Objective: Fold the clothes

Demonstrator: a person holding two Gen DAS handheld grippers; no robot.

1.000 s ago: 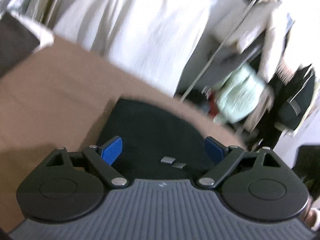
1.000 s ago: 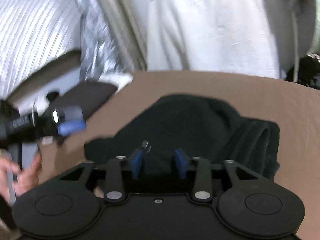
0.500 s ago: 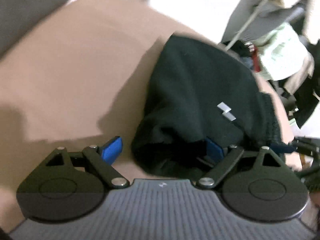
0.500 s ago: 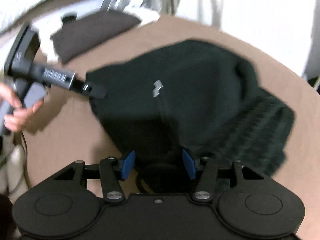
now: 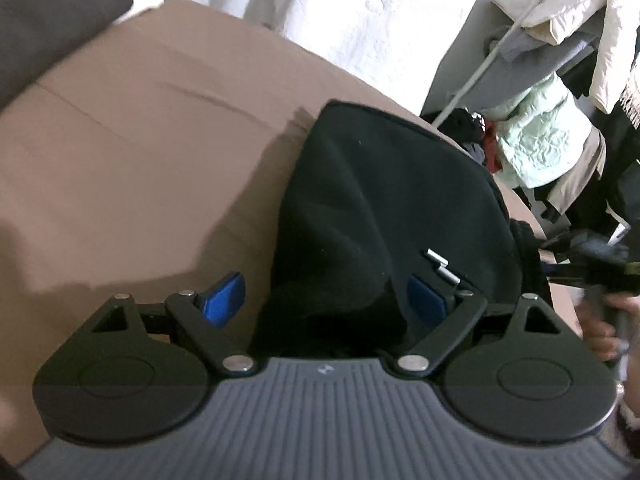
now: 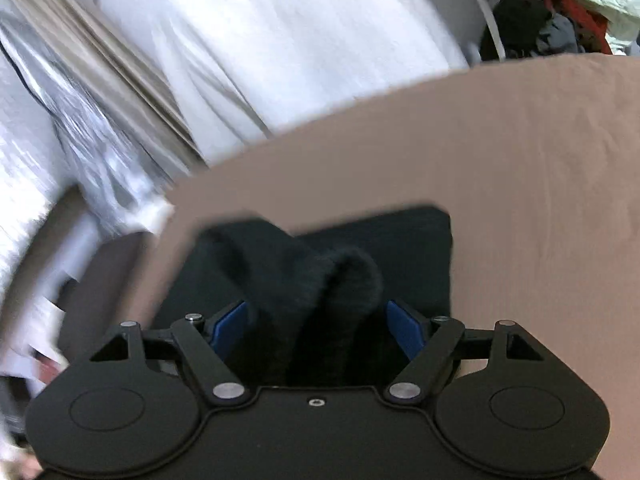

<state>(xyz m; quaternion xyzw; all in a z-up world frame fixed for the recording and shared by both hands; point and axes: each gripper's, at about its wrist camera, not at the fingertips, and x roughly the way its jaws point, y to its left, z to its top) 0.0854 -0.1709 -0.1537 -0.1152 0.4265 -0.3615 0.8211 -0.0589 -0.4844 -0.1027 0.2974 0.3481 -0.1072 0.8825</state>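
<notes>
**Q:** What does the garment look like, and where is it?

**A:** It is a black garment of soft, fleecy cloth, lying bunched on a tan sheet. From the left wrist camera it spreads ahead of the left gripper, rising to a rounded far edge, with its near end gathered into the space between the blue finger pads. A small silver zipper pull sits on the cloth just ahead of the right-hand pad.

**Q:** Is the left gripper holding it?

**A:** No. Its jaws stand wide apart. The left pad is clear of the cloth, over bare sheet; the right pad is against or under the fabric.

**Q:** And the right gripper?

**A:** The right gripper is also spread wide. A thick fold of the black garment humps up between its pads, a fuzzy ridge running forward from the gripper's body, with a flatter rectangular layer lying beyond it on the tan sheet. The pads do not press on the fold, so it is released.

**Q:** What surrounds the bed?

**A:** White drapery hangs beyond the sheet's far edge, and piled clothes lie off to the right of the left gripper.
</notes>
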